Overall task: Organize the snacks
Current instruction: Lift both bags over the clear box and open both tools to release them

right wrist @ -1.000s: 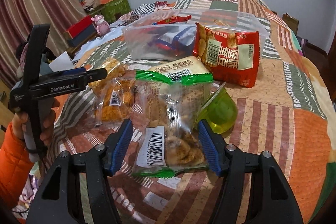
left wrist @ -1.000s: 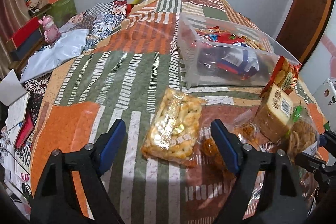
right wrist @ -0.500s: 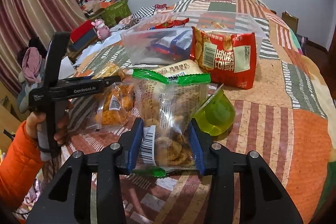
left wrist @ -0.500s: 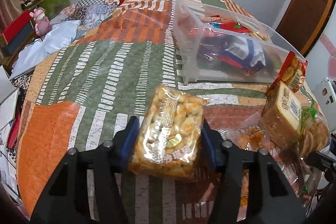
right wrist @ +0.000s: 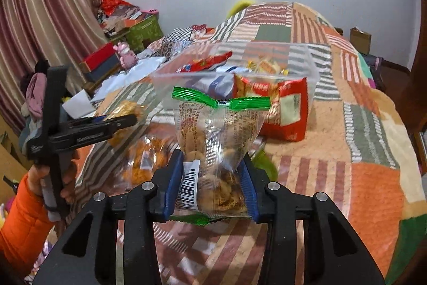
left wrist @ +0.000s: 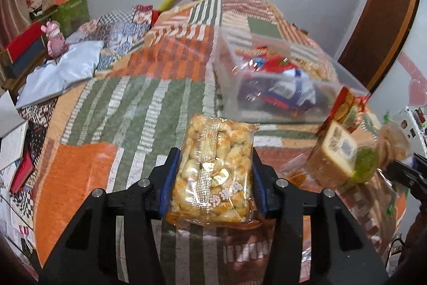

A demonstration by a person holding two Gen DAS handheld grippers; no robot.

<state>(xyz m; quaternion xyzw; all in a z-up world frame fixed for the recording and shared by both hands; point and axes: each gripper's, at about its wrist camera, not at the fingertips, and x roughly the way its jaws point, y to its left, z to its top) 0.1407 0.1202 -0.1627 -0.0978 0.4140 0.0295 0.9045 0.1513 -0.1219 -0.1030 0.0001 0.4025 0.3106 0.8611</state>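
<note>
Patchwork-quilted bed point(right wrist: 373, 178), clear snack bin point(right wrist: 309, 63), red packet point(right wrist: 285, 108), possibly leaning against it

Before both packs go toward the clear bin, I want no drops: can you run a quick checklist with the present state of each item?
1. Left gripper shut on the yellow snack pack: ok, both pads press its sides.
2. Right gripper shut on the green-sealed cookie bag: ok, held low, top flops.
3. Clear bin open on top: ok, no lid seen.
4. Room left in the bin: cannot tell; packets already inside.
5. Red snack bag leans against the bin's near wall: not ok, it may topple.
</note>
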